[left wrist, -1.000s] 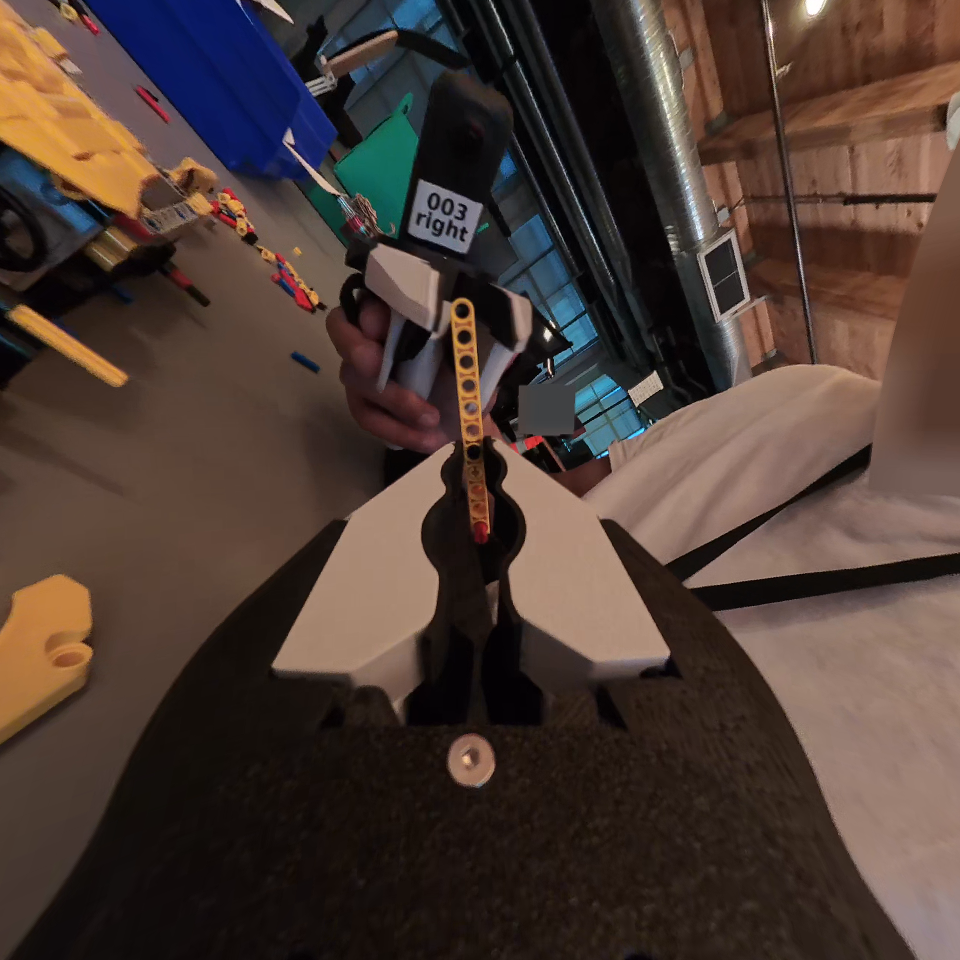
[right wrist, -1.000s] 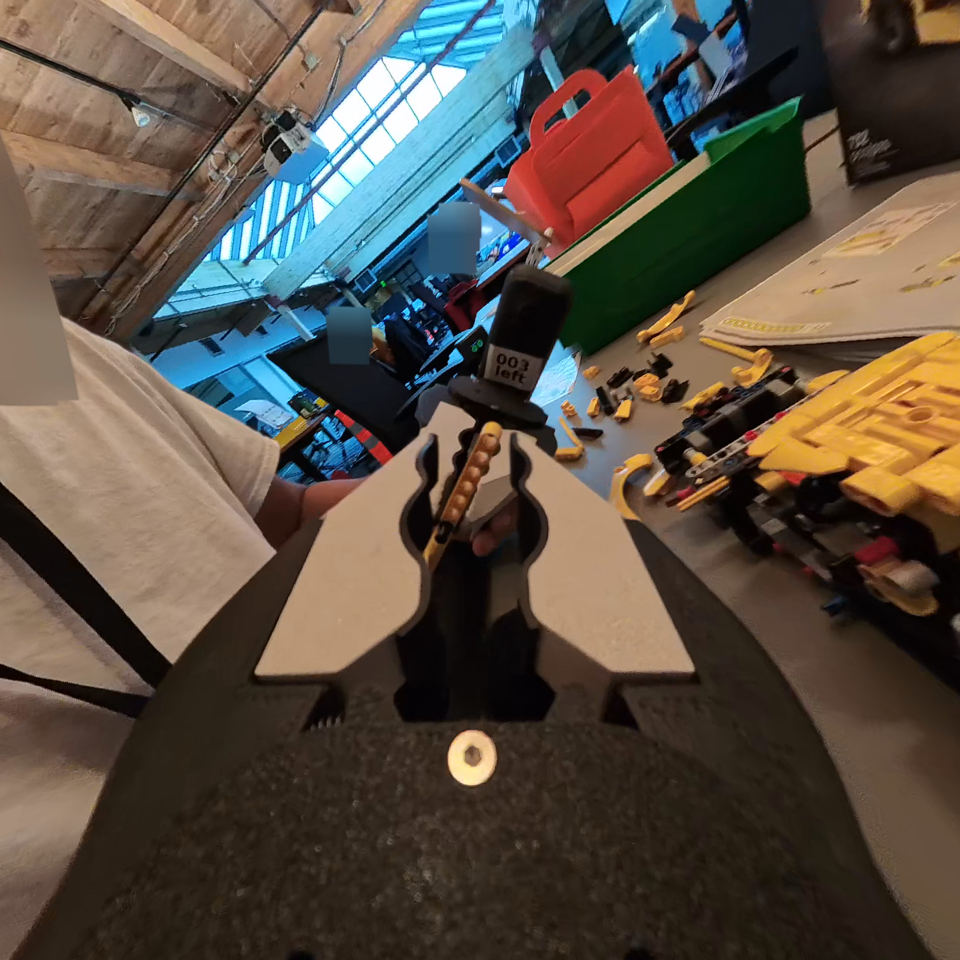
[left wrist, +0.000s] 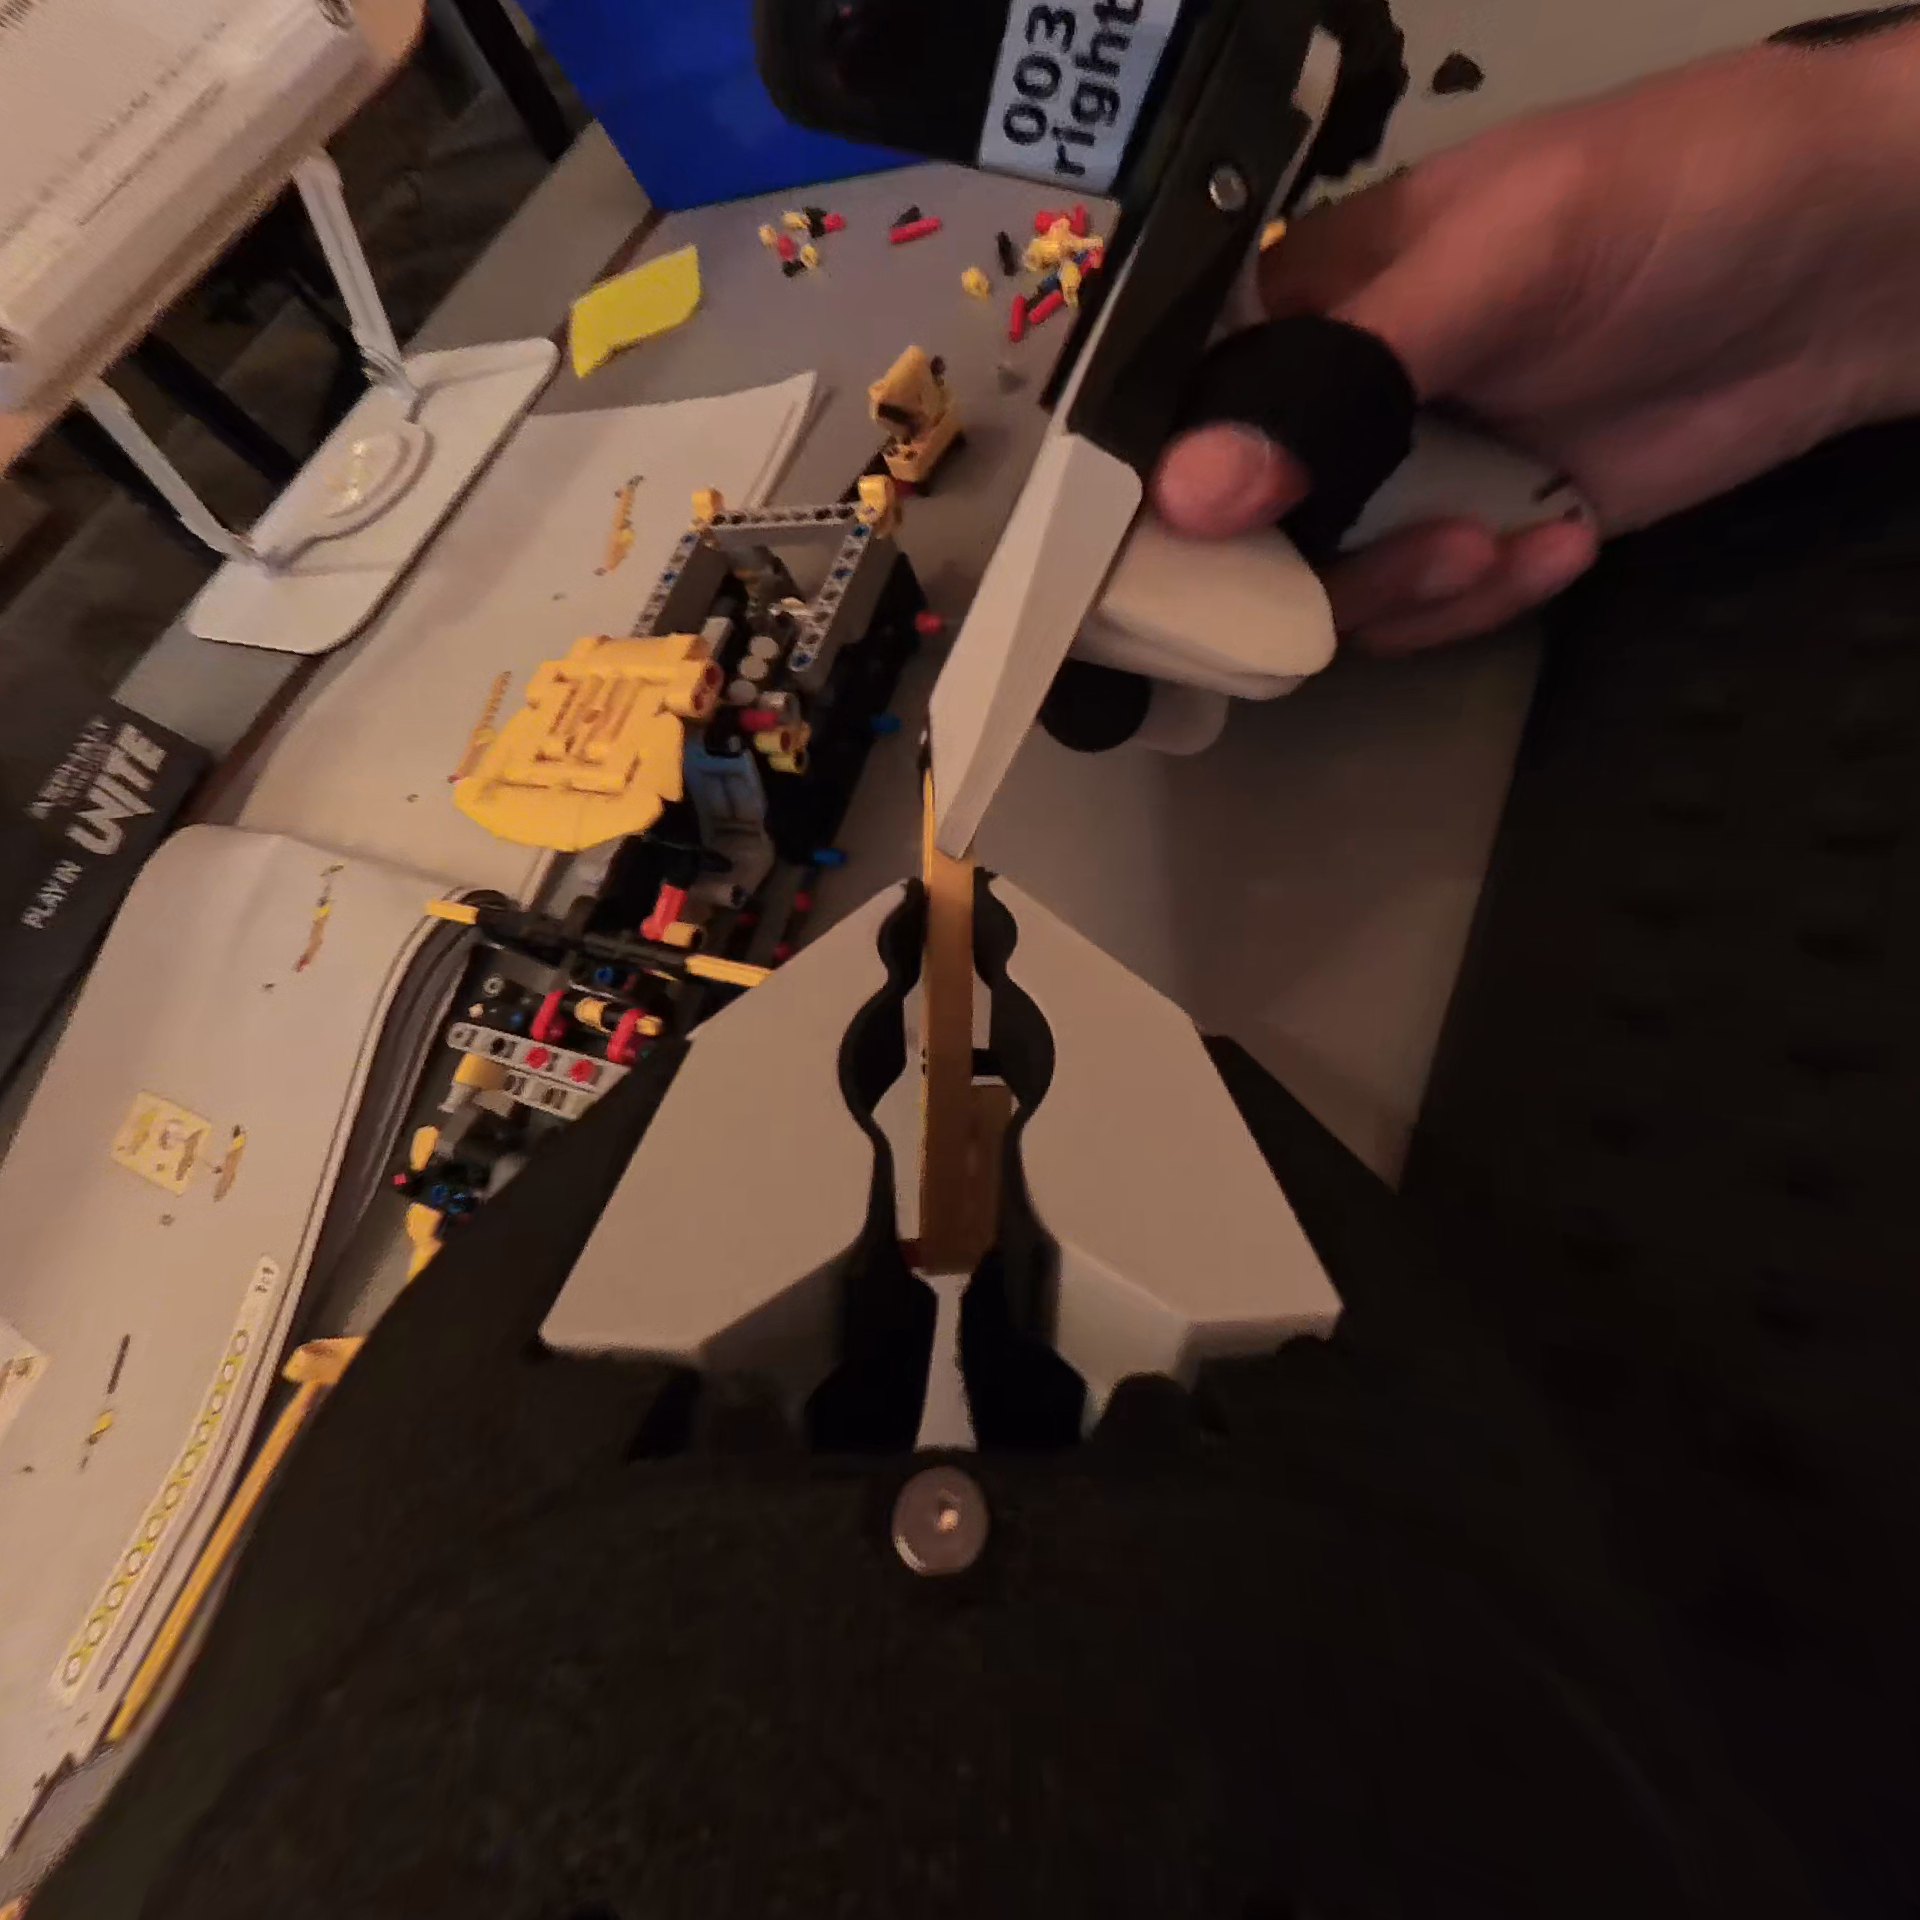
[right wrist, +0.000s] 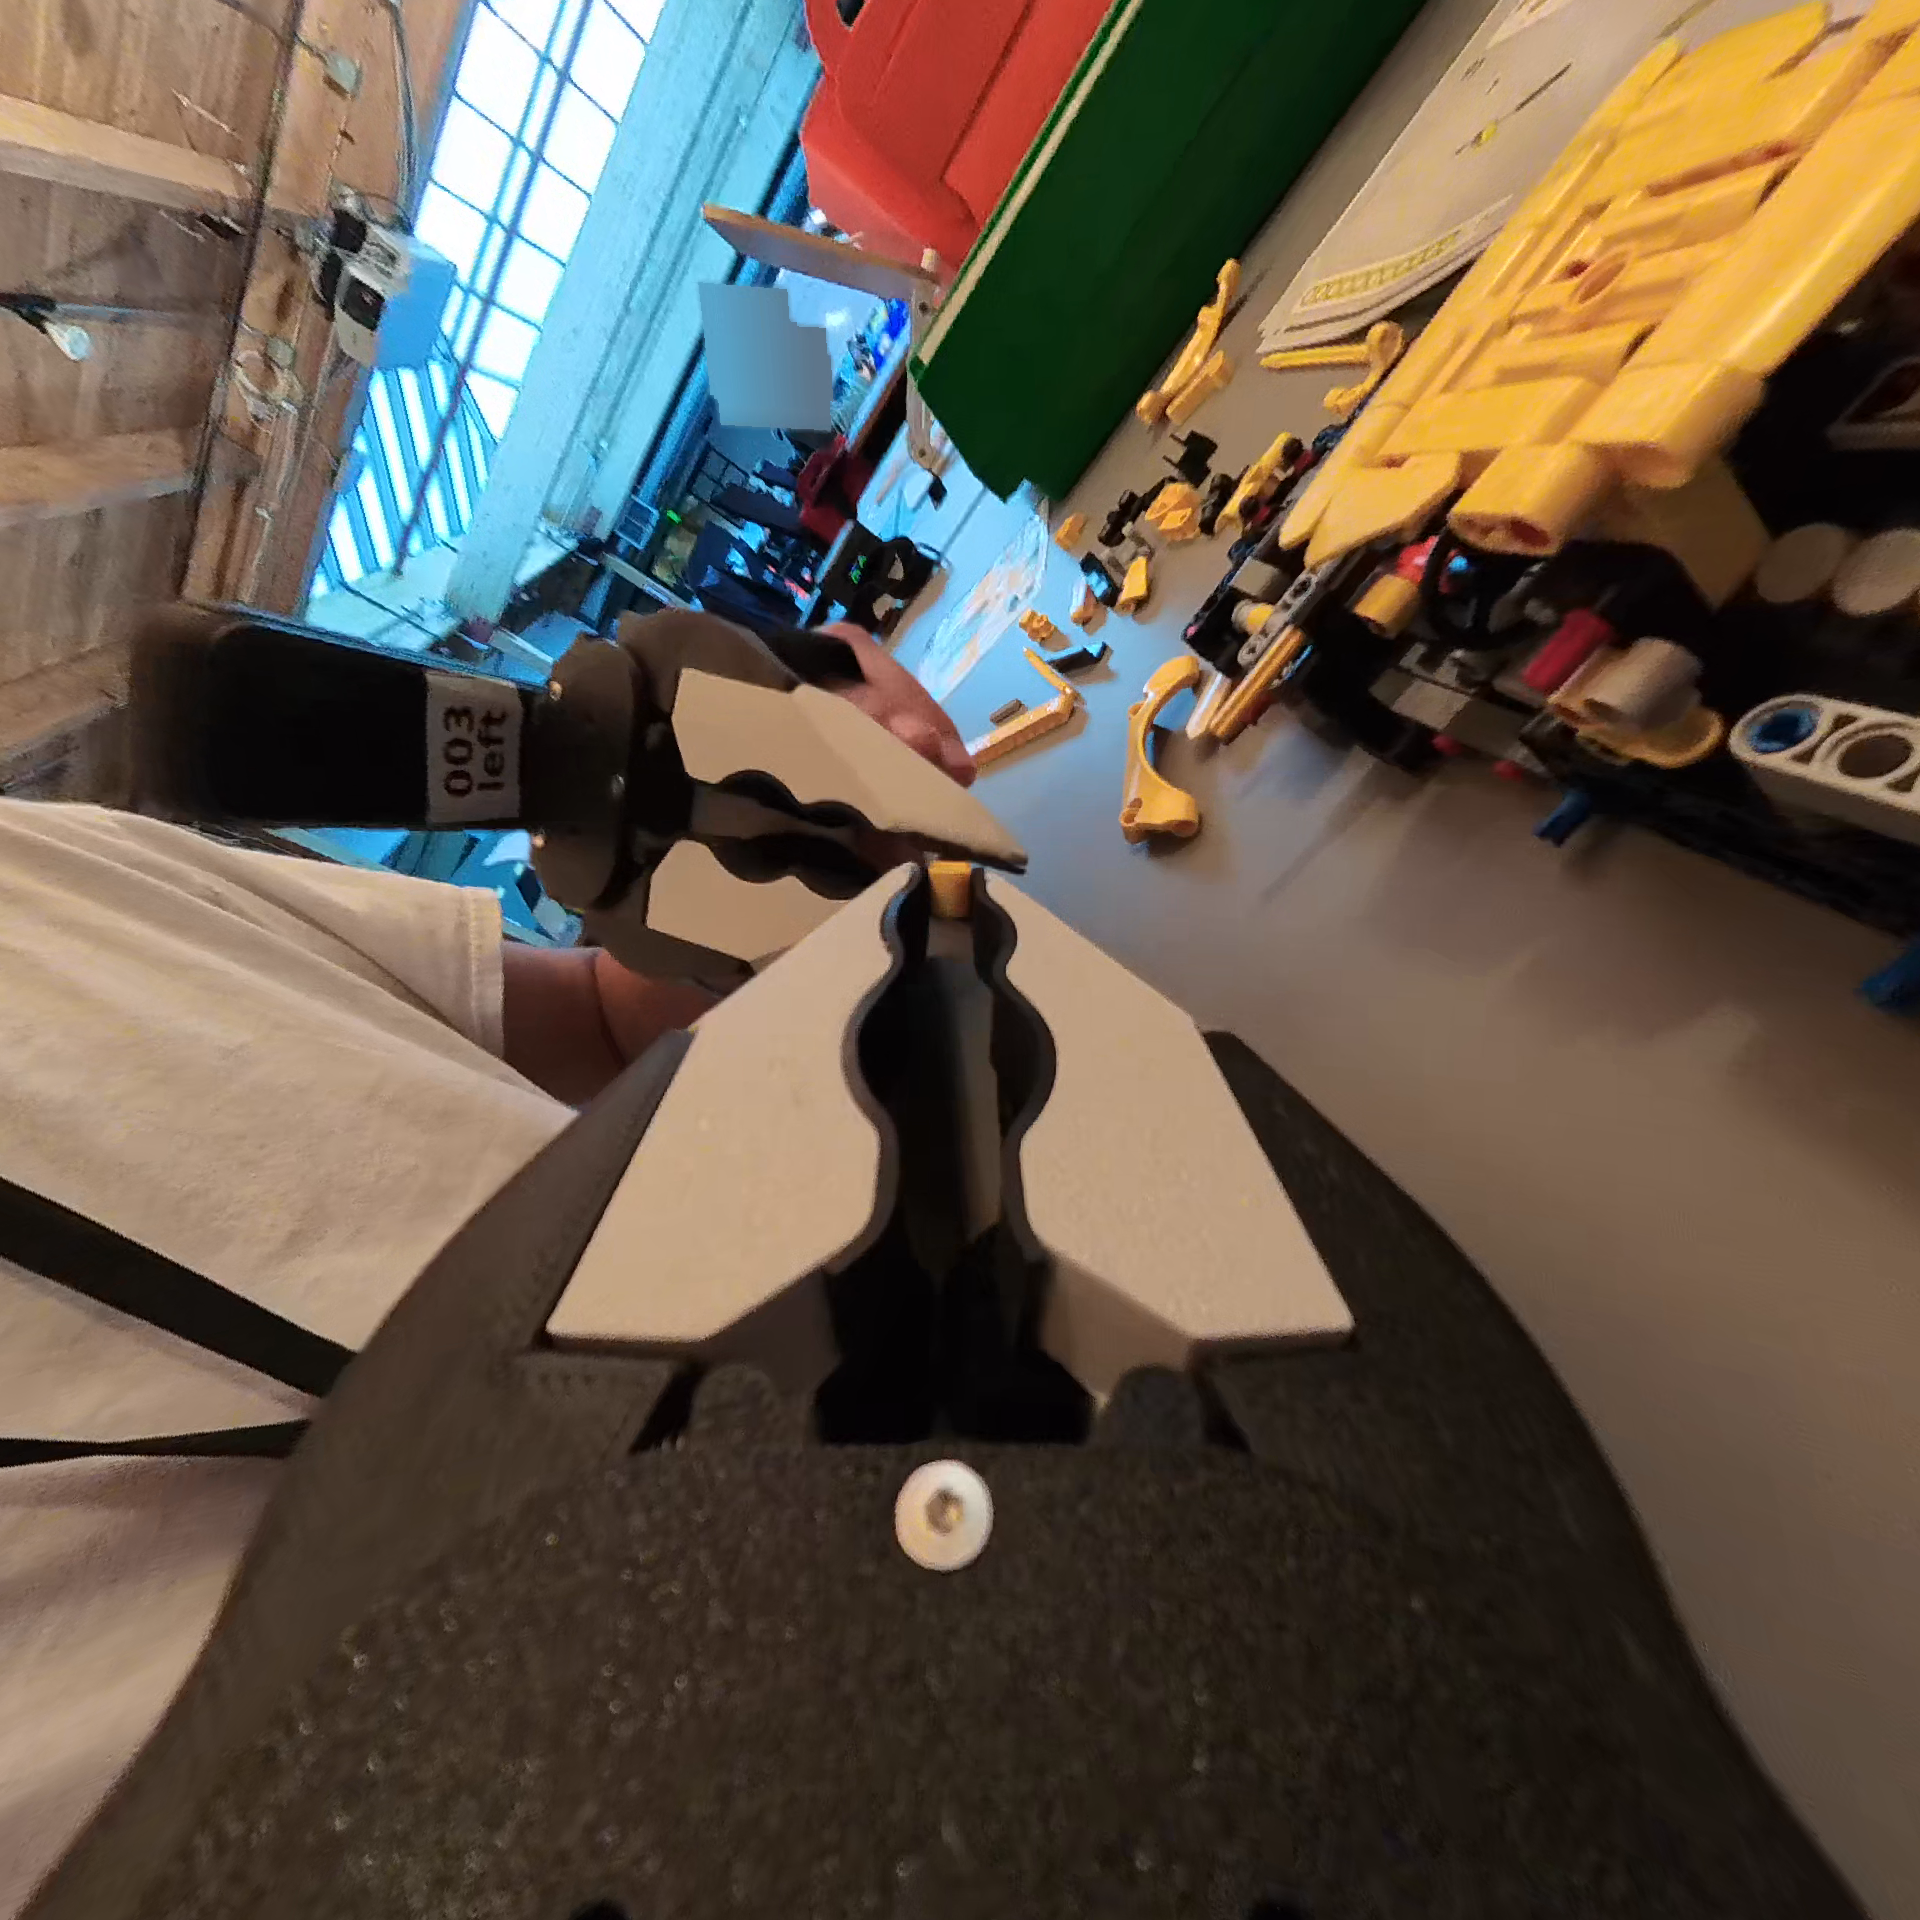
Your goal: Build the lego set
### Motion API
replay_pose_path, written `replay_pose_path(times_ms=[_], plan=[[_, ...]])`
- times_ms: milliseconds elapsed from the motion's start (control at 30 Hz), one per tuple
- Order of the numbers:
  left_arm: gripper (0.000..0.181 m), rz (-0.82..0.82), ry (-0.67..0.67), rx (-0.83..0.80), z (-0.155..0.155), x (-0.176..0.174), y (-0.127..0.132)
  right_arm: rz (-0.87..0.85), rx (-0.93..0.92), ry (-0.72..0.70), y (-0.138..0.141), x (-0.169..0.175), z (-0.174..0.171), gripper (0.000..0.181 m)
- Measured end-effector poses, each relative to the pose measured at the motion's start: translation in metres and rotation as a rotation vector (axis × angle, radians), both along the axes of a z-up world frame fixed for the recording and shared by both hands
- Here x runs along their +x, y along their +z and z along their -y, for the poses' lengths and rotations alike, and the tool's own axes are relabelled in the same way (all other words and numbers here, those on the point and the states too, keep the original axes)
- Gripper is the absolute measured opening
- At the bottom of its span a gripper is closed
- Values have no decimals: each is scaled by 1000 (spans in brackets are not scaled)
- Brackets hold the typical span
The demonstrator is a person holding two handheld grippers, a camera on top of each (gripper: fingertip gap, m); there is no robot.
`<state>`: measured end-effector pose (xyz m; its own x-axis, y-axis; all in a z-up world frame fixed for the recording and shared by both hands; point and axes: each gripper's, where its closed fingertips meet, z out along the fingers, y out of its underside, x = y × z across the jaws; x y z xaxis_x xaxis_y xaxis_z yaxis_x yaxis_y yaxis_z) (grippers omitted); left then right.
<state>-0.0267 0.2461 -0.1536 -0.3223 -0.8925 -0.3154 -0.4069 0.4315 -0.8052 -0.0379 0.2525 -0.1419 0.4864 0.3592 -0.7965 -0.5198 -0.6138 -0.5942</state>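
Yellow flat lego beam (left wrist: pixel 948 1060) pinched by left tool (left wrist: pixel 943 894), right tool (right wrist: pixel 948 883) nipping its end.

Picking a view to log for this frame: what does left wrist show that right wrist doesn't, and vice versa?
Only left wrist: the white stand base and the blue bin. Only right wrist: the green bin, the red tote and the windows. Both: the yellow beam held by the left gripper and right gripper, plus the yellow lego model.
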Motion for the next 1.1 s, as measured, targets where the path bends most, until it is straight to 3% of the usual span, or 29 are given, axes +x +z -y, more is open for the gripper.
replay_pose_path(times_ms=[67,133,233,300,400,667,800,1100], plan=[[8,-55,-2,-13,1,-3,-7,80,24,-17,0,6,5,12],[8,-179,8,-53,0,-10,-25,222,89,-91,8,33,17,18],[7,-323,-14,-163,8,-20,-43,735,67,-265,-8,108,45,26],[7,-382,-52,-268,20,-23,-46,926,44,-248,-16,128,63,28],[8,-380,-56,-290,21,-20,-45,960,-65,-171,-35,133,80,37],[7,-436,-55,-284,25,-16,-55,989,-271,-95,-60,125,127,29],[8,-439,-51,-274,27,-15,-58,1071,-259,-134,-67,123,129,27],[10,-430,-49,-288,29,-14,-57,1044,-259,-193,-66,127,128,17]])
